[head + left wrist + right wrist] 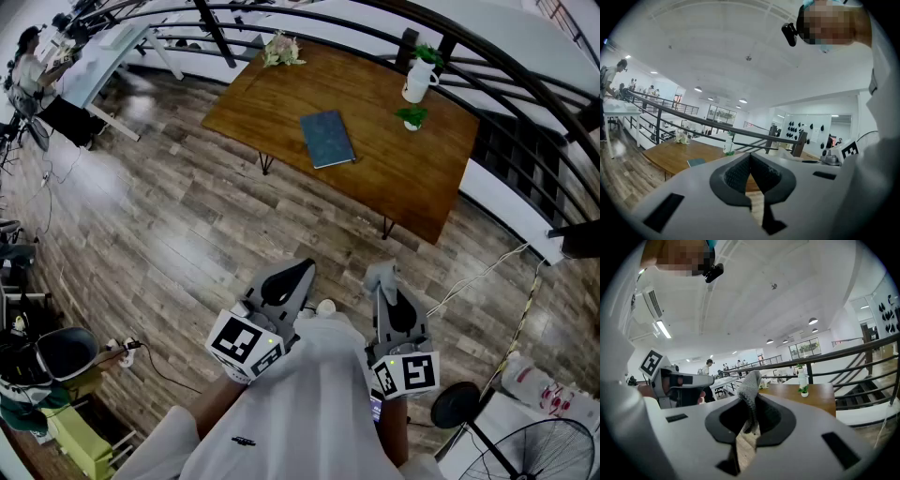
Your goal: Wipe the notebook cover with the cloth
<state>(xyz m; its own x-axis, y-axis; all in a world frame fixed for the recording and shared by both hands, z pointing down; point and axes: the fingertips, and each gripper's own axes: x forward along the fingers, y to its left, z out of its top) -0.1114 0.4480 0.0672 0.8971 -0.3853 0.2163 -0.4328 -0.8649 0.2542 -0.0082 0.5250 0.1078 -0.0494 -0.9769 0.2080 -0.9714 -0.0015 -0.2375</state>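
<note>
We hold the left gripper [302, 270] at seven o'clock, its jaws pressed together on nothing. The right gripper [751, 405] at five o'clock pinches the cloth [751, 386]. The notebook [327, 139] lies flat on the table [412, 183] at twelve o'clock, well apart from both.

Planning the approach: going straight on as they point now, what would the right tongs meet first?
The way looks free up to the wooden table, probably near the small potted plant; depth is unclear.
</note>
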